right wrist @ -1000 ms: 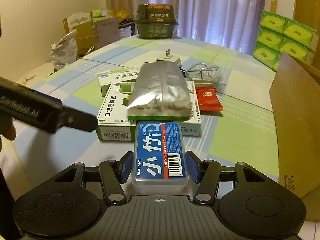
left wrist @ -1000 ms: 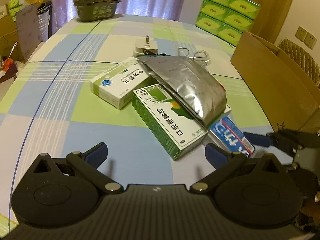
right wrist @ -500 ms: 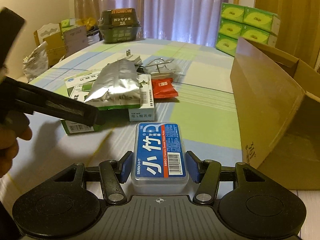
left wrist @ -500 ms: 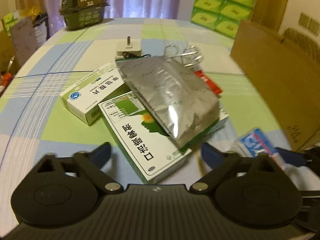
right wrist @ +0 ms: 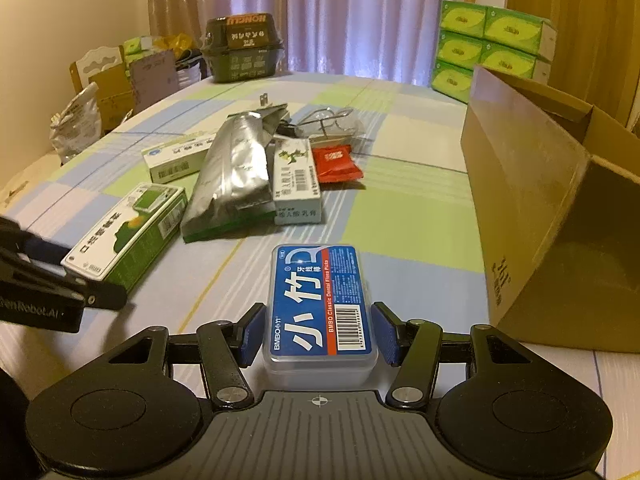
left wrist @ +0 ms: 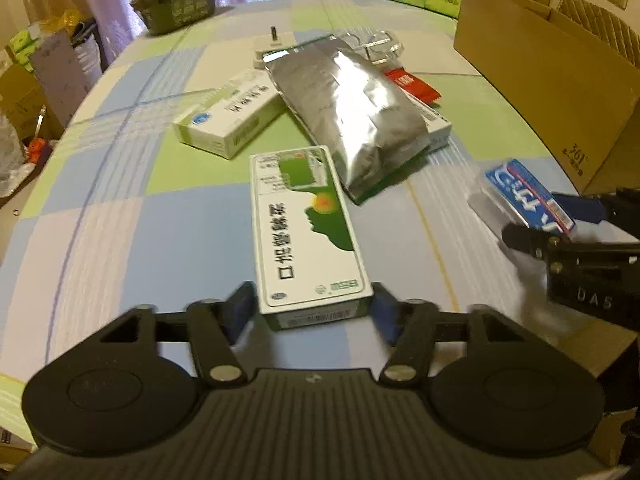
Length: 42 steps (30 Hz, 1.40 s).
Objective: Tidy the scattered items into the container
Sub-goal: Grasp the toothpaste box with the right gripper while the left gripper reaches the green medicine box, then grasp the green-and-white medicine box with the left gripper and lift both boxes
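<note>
My left gripper [left wrist: 312,308] is shut on the near end of a green medicine box [left wrist: 304,232], which lies apart from the silver pouch [left wrist: 352,108]. My right gripper [right wrist: 318,332] is shut on a blue floss-pick box [right wrist: 320,300], held above the table just left of the open cardboard box [right wrist: 540,184]. On the table remain a white-and-green box [left wrist: 228,116], a white medicine box [right wrist: 296,176] partly under the pouch, a red packet [right wrist: 336,162], a white plug [left wrist: 274,46] and a wire item [right wrist: 328,124].
A dark green tub [right wrist: 240,46] stands at the table's far end. Green tissue packs [right wrist: 492,36] are stacked behind the cardboard box. Bags and cartons [right wrist: 104,88] sit off the table's left side. The checked tablecloth [right wrist: 400,208] lies between the pile and the cardboard box.
My left gripper closed on the green box and drew it out from under the silver pouch. My right gripper carried the floss-pick box back and right, toward the cardboard box.
</note>
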Available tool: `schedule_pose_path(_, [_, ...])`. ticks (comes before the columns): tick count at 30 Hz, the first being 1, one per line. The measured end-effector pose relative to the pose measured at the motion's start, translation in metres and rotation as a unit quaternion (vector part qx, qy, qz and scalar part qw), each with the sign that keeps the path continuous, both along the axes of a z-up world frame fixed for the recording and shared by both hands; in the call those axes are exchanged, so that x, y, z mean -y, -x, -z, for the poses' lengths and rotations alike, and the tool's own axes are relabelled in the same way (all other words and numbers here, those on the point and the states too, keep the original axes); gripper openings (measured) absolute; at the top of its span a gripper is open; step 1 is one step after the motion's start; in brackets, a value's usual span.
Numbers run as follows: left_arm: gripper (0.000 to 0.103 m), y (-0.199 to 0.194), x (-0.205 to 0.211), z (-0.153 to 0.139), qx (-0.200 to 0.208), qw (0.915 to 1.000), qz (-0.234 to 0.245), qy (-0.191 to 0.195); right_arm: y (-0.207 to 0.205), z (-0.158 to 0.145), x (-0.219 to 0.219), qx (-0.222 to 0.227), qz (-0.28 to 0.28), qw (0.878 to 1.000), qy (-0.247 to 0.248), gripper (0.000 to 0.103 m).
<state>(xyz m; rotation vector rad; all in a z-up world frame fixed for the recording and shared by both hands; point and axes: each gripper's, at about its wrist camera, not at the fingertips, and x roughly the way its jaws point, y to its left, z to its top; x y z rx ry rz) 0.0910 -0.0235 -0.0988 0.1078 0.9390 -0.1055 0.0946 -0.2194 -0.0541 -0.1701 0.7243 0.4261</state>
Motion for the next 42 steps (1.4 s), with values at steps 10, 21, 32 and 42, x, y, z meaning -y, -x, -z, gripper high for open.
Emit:
schedule_pose_path(10, [0.068, -0.040, -0.001, 0.007, -0.009, 0.9998, -0.017, 0.010, -0.010, 0.001, -0.002, 0.010, 0.003, 1.000, 0.008, 0.085])
schedule_pose_path(21, [0.051, -0.033, -0.001, 0.005, -0.005, 1.0000, -0.006, 0.005, -0.020, 0.007, -0.004, -0.019, -0.003, 1.000, 0.001, 0.059])
schedule_pose_path(32, [0.051, 0.006, -0.002, -0.014, 0.002, 0.9999, -0.007, 0.015, 0.013, -0.024, 0.007, 0.001, 0.023, 1.000, -0.021, 0.059])
schedule_pose_path(42, [0.051, 0.015, 0.018, -0.052, 0.031, 0.9989, 0.012, 0.035, 0.027, -0.067, 0.022, 0.041, 0.043, 0.998, -0.032, 0.059])
